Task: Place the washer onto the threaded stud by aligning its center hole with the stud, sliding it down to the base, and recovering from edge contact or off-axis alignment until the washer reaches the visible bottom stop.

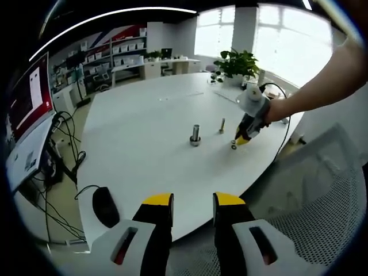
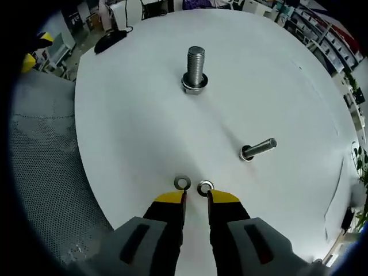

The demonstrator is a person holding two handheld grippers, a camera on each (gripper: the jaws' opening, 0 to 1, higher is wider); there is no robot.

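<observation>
A thick threaded stud (image 2: pixel 195 63) stands upright on the white round table (image 2: pixel 132 132), with a washer (image 2: pixel 195 86) around its base. A thinner bolt (image 2: pixel 257 148) stands to its right. Two loose washers (image 2: pixel 182 183) (image 2: pixel 205 187) lie flat side by side, just beyond the tips of my right gripper (image 2: pixel 196 198), whose jaws are slightly apart with nothing between them. In the left gripper view the stud (image 1: pixel 195 135), the thin bolt (image 1: pixel 222 125) and the right gripper (image 1: pixel 241 138), held by a hand, show far off. My left gripper (image 1: pixel 194 201) is open and empty at the table's near edge.
A black mouse (image 1: pixel 105 206) lies near the table edge by the left gripper. A grey mesh chair (image 1: pixel 310 190) stands beside the table. A potted plant (image 1: pixel 237 62) is at the far side. Cables (image 1: pixel 63 167) and a monitor (image 1: pixel 31 98) are off to the left.
</observation>
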